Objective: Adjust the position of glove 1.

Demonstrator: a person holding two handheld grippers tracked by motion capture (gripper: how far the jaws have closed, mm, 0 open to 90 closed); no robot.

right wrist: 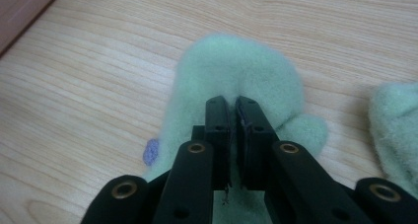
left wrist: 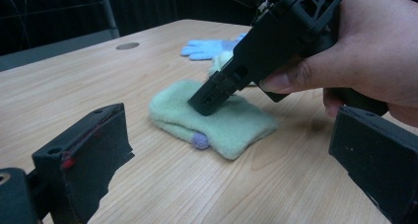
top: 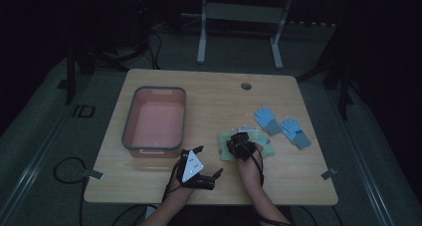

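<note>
Green fleece mitten (left wrist: 217, 118), one item, lying flat on the wooden table (top: 214, 99) right of the pink bin (top: 154, 119), a small purple dot on its near edge. Right gripper (right wrist: 233, 105): hand angled steeply down from above, jaws almost together with only a thin slit between them, tips pressed onto the mitten's fleece, nothing lifted. Left gripper (top: 208, 161): held low and level near the table's front edge, jaws spread wide apart and empty, aimed toward the mitten; blue gloves (top: 281, 126) lie farther right.
</note>
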